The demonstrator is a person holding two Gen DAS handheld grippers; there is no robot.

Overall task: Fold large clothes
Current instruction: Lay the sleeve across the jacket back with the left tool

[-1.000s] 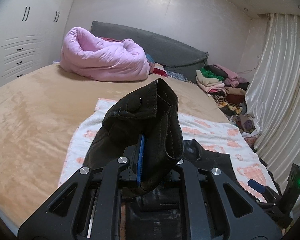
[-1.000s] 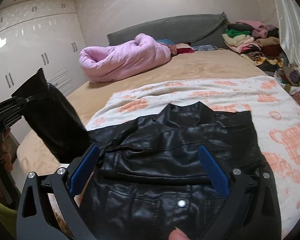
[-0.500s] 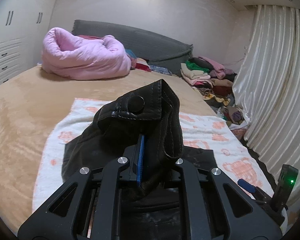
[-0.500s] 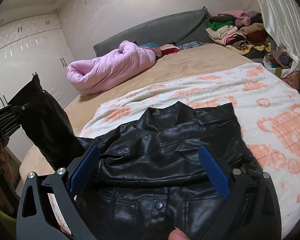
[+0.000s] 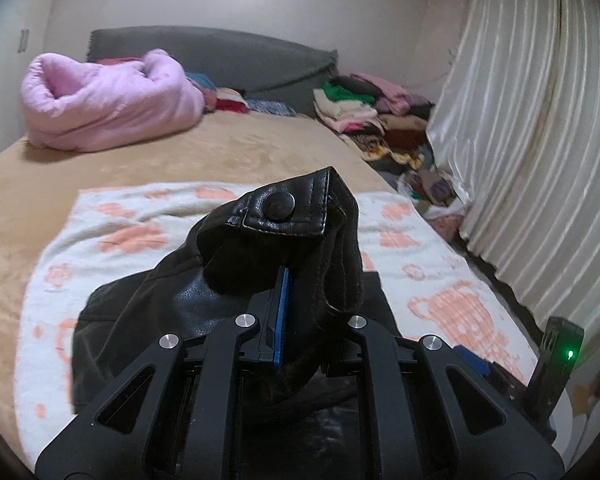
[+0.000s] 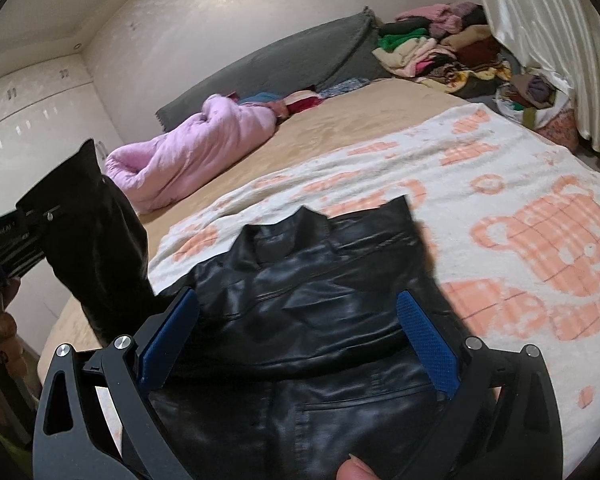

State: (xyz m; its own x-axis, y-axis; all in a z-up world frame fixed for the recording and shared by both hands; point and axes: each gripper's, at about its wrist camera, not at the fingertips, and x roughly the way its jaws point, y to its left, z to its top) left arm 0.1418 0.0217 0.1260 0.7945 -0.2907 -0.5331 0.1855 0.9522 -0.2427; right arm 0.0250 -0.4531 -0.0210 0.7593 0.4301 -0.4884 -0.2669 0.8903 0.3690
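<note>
Black faux-leather jacket [image 6: 308, 320] lies spread on a white blanket with orange bear print [image 6: 540, 248], which covers the near part of a tan-sheeted bed [image 5: 220, 152]; collar points toward the headboard. One sleeve [image 5: 284, 248] is lifted clear of the body panel, its cuff with a snap button [image 5: 280, 205] standing above the left gripper [image 5: 296, 320]. Left gripper: jaws closed tight on the sleeve just behind the cuff, one blue pad visible against the material. Right gripper [image 6: 296, 344]: jaws spread wide, hovering low over the jacket's chest, pads either side of the panel, nothing pinched; a thumb tip [image 6: 354, 470] shows at the bottom edge of the right wrist view. Handling judgement: material looks smooth and glossy, so likely slippery under the pads; thicker and heavier than knitwear, holds broad creases and will probably spring back out of a fold unless pressed flat. Best holds appear to be stitched edges — cuff seam, collar, hem, shoulder seam — where the layers are doubled and give the pads something to bite. Sleeve likely needs laying across the chest, with the right gripper free to pin the body panel. Background: pink quilt [image 5: 108, 108], clothes pile [image 5: 372, 116], curtain [image 5: 520, 140].
</note>
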